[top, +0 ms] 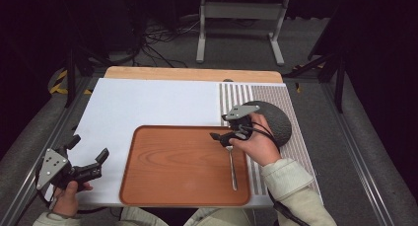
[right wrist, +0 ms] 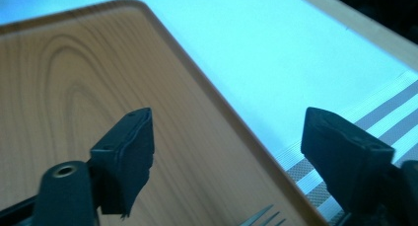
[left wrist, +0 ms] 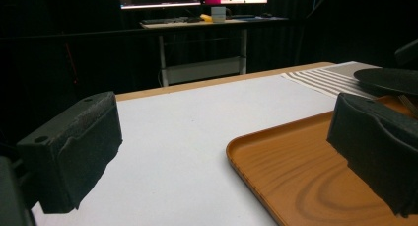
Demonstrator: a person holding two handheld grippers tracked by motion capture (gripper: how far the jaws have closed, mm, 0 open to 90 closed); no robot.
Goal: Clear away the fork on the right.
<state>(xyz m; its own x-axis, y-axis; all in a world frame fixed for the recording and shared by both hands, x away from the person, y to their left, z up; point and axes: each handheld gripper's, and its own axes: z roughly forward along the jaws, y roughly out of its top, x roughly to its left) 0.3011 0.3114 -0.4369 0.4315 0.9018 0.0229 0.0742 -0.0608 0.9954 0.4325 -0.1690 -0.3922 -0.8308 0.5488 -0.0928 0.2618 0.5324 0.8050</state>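
Note:
A metal fork (top: pixel 231 167) lies on the right side of a brown wooden tray (top: pixel 182 162), tines pointing to the far side. My right gripper (top: pixel 222 128) hovers just above the tines, open, with nothing between its jaws. In the right gripper view the gripper (right wrist: pixel 226 147) frames the tray's far right corner (right wrist: pixel 64 88), and the fork tines (right wrist: pixel 263 217) peek in at the bottom. My left gripper (top: pixel 88 147) rests open near the table's front left, beside the tray's left edge. The left gripper view has the gripper (left wrist: pixel 222 152) over the white mat and the tray rim (left wrist: pixel 305 186).
A dark grey round dish (top: pixel 278 122) sits on a striped mat (top: pixel 236 95) right behind my right hand, also in the left gripper view (left wrist: pixel 389 80). A white mat (top: pixel 148 102) covers the table's left and far part. Stands and cables lie on the floor beyond.

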